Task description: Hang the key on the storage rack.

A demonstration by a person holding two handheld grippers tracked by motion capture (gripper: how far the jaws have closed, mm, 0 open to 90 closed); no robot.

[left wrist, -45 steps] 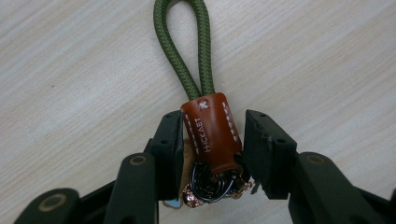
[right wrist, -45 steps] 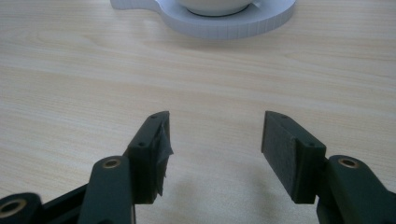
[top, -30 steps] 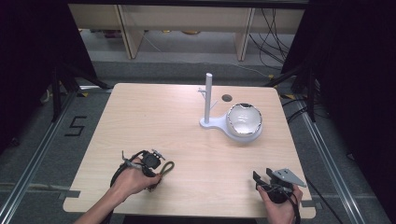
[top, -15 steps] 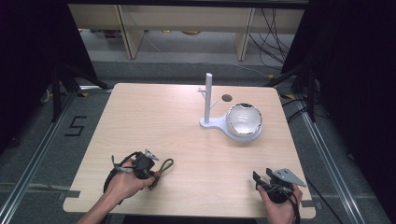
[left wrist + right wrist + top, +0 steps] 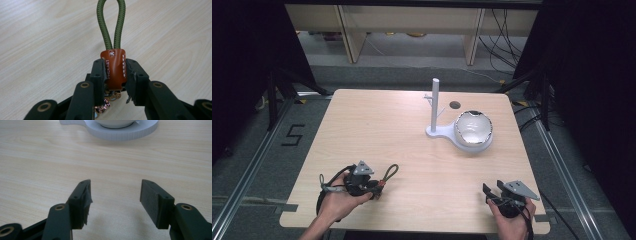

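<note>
A key fob with an olive-green cord loop (image 5: 111,25) and a brown leather tab (image 5: 113,71) is held by my left gripper (image 5: 113,67), which is shut on the tab. Small metal rings hang beneath the jaws. In the high view the left gripper (image 5: 371,187) sits near the table's front left, and the cord loop (image 5: 391,172) sticks out toward the far right. My right gripper (image 5: 115,195) is open with nothing between its pads. It rests at the front right (image 5: 493,191), facing the white stand.
A white stand (image 5: 435,105) with an upright post and a side peg rises at the back right of the wooden table (image 5: 377,130). A shiny round bowl (image 5: 473,127) sits on the stand's base (image 5: 120,133). A small dark hole (image 5: 455,105) lies behind it.
The left hand has drawn slightly toward the near left with the key fob in its jaws, and the cord loop now points out to the far right. The right hand has stayed put.
</note>
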